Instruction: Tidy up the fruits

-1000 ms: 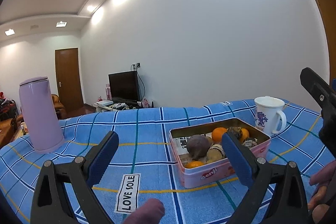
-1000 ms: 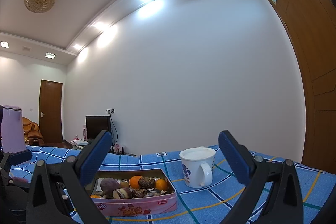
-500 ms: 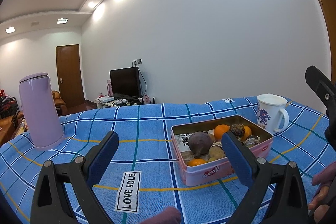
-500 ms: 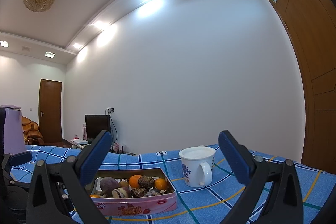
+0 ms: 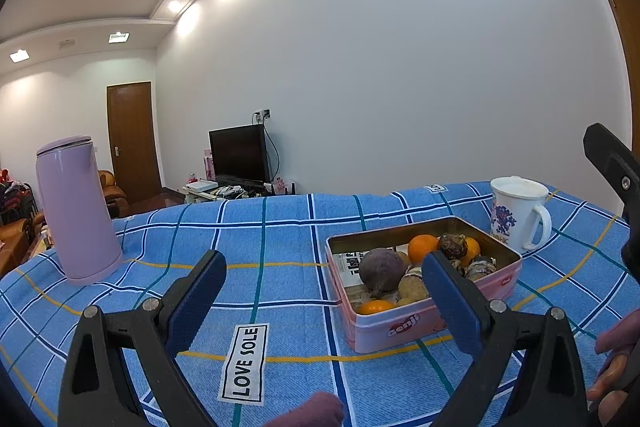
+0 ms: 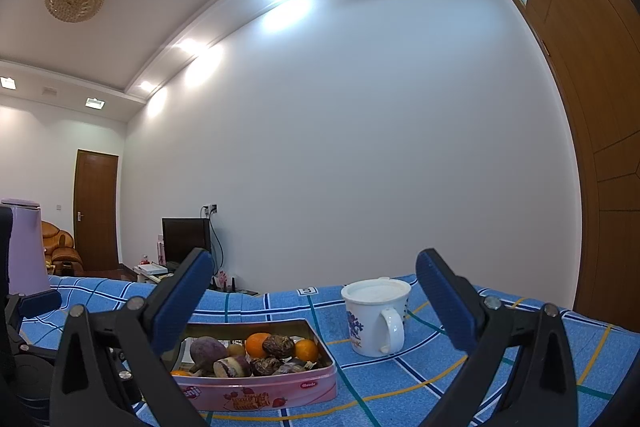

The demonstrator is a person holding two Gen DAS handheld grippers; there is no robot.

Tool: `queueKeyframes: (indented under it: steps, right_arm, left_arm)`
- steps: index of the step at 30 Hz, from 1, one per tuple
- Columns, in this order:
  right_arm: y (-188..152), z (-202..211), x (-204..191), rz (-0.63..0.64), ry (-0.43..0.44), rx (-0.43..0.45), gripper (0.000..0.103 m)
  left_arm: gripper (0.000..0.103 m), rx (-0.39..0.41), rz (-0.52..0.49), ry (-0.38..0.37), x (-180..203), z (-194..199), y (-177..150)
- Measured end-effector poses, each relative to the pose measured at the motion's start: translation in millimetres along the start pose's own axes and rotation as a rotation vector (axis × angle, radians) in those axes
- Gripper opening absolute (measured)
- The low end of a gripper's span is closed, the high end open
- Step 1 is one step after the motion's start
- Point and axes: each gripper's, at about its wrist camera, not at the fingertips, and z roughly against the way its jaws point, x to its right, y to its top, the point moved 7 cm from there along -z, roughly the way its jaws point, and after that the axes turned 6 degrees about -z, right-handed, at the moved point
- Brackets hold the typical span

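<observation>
A pink tin box rests on the blue checked tablecloth and holds oranges, a dark purple root and several brown pieces. My left gripper hovers open above the cloth, short of the tin and to its left, with nothing between its fingers. In the right wrist view my right gripper stands open and empty, raised above the table, with the tin below and ahead of it.
A lilac kettle stands at the far left of the table. A white mug with blue print sits right of the tin. A "LOVE SOLE" label lies on the cloth. A hand shows at the right edge.
The left wrist view has tilted up slightly, so tin and mug sit lower in frame. The right gripper has barely moved. Both stay open.
</observation>
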Motion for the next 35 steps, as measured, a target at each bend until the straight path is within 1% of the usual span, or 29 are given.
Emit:
queueKeyframes:
  steps: [14, 25, 29, 35]
  right_arm:
    - [0.3, 0.6, -0.2, 0.0, 0.0, -0.001, 0.103]
    - [-2.3, -0.9, 0.2, 0.0, 0.001, -0.006, 0.103]
    - [-4.7, -2.3, 0.5, 0.001, 0.001, -0.011, 0.103]
    - [-5.6, -4.8, 1.7, -0.001, -0.006, -0.019, 0.103]
  left_arm:
    - [0.099, -0.019, 0.003, -0.044, 5.1, -1.9, -2.1]
    - [0.099, -0.022, 0.007, -0.049, 4.3, -2.5, -2.4]
    - [0.099, -0.023, 0.03, -0.049, 0.7, -3.4, -3.2]
    - [0.099, -0.041, 0.033, -0.039, 0.0, -7.3, -4.8]
